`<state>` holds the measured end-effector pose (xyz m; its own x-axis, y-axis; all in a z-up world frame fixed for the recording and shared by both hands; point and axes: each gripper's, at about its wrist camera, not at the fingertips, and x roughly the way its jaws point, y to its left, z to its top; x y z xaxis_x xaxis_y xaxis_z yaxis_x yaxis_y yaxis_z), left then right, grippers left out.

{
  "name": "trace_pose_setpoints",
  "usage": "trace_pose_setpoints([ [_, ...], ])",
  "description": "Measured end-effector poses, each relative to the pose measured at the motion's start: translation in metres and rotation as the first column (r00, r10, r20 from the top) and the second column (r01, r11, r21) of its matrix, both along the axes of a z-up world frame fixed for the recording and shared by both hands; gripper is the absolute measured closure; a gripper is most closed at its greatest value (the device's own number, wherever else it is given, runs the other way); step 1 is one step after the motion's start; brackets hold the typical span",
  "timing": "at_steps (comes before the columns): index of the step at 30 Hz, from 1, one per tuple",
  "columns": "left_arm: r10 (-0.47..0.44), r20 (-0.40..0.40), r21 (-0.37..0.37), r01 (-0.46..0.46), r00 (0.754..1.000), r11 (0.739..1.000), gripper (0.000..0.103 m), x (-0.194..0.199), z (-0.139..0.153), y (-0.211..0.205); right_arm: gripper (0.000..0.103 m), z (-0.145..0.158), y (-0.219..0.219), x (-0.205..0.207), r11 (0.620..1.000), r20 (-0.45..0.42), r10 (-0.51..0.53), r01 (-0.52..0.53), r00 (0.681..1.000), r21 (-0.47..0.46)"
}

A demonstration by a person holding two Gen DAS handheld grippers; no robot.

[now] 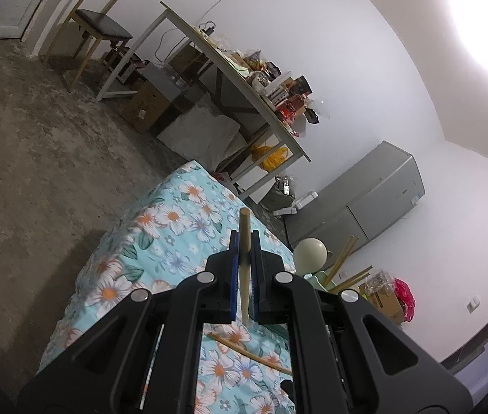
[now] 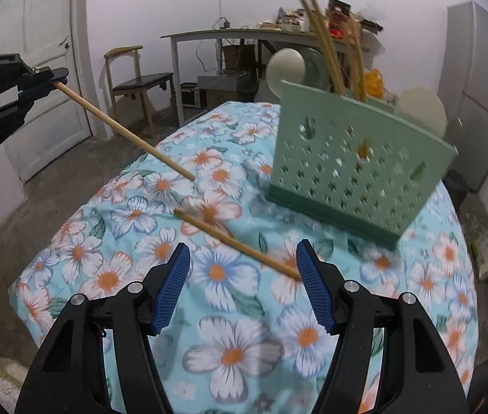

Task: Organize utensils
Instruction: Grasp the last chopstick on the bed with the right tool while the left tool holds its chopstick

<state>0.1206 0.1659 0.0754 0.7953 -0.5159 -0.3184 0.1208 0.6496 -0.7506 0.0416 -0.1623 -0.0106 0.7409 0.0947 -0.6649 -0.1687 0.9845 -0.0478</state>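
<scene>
While left tool (image 1: 245,258) grips chopstick (image 1: 244,241), right tool (image 2: 244,283) gapes

No text, brand or number can be read in either view. The cardboard box (image 1: 144,108) under the far table carries a small white label, and the grey fridge (image 1: 378,195) has small marks on its door, but both are too small to read.

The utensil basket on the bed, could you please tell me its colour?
Pale green, with star-shaped cutouts; the basket shows best in the right wrist view.
</scene>
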Motion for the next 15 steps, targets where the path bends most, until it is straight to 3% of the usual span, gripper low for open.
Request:
trace_pose_setpoints([
  [8, 0.039, -0.009, -0.005, -0.040, 0.999, 0.999, 0.098, 0.004, -0.009, 0.018, 0.040, -0.010, 0.037, 0.028, 0.982, 0.007, 0.117, -0.115, 0.993, -0.151],
  [15, 0.049, -0.027, -0.012, -0.050, 0.998, 0.999, 0.098, 0.009, -0.016, 0.027, 0.041, -0.041, 0.081, 0.046, 0.896, -0.039, 0.221, -0.219, 0.975, -0.386],
])
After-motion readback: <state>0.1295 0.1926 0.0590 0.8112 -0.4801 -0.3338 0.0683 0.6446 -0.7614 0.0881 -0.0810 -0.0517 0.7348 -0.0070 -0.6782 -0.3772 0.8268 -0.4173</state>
